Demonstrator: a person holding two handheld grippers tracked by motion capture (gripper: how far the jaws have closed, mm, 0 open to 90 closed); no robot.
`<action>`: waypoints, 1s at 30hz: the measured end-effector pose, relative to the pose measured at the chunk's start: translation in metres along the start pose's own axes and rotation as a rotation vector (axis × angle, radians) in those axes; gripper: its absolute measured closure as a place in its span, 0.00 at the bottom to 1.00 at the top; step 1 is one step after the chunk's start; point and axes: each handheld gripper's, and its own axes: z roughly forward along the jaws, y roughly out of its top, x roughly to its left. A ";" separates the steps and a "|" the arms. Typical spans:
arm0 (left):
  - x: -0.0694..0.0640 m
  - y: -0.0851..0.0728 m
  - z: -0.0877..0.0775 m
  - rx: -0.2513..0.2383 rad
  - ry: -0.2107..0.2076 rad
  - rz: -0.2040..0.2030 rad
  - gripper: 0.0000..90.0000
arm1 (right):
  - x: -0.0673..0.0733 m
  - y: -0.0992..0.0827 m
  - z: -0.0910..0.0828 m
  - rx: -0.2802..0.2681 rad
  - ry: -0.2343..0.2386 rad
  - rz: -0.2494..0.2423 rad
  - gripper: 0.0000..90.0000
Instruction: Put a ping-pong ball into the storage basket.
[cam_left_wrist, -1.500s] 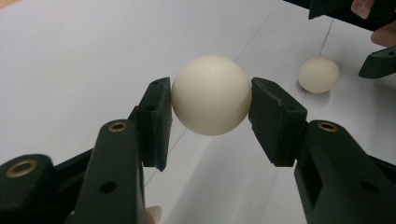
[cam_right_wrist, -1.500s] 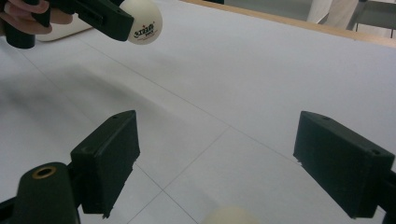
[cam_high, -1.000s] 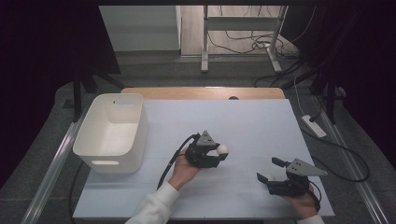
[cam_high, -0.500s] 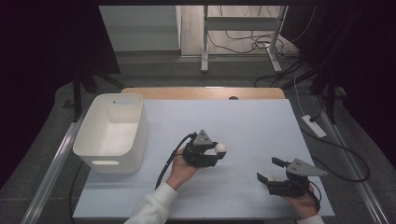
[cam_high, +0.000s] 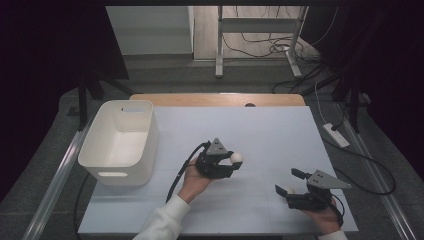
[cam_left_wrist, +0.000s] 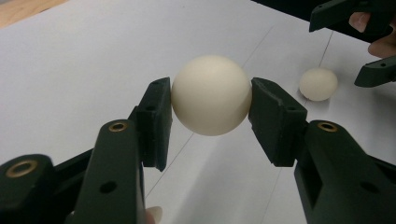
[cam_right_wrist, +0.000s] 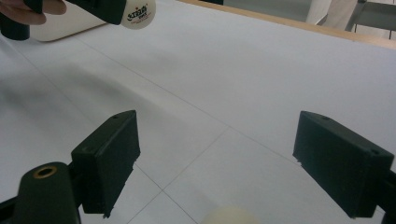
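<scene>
High view: near the centre of the frame, the left tool (cam_high: 231, 162) holds a white ball (cam_high: 236, 158) between its jaws, lifted just above the pale tabletop (cam_high: 270, 130). A white bin (cam_high: 120, 140) stands at the left of the frame, well apart from the held ball, so the carry would run leftward across the picture. At the lower right, the right tool (cam_high: 286, 187) has its jaws spread wide, with a second ball (cam_high: 288, 190) just at its tips. Left gripper view: the first ball (cam_left_wrist: 211, 94) sits mid-frame, pinched on both sides by the jaws; the second ball (cam_left_wrist: 318, 84) rests on the tabletop at the upper right. Right gripper view: both jaws stand wide apart, and the second ball (cam_right_wrist: 229, 216) peeks up at the bottom edge between them, not gripped; the bin (cam_right_wrist: 60, 23) lies at the upper left.
</scene>
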 end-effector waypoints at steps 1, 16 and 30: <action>0.000 0.000 -0.001 0.000 0.002 0.000 0.56 | 0.000 0.000 0.000 0.000 0.000 0.001 0.16; 0.003 0.000 -0.016 -0.013 0.030 0.000 0.56 | 0.001 0.001 0.000 0.001 -0.001 0.000 0.16; 0.005 -0.001 -0.031 -0.032 0.055 -0.009 0.56 | 0.001 0.001 0.000 0.000 -0.001 -0.001 0.16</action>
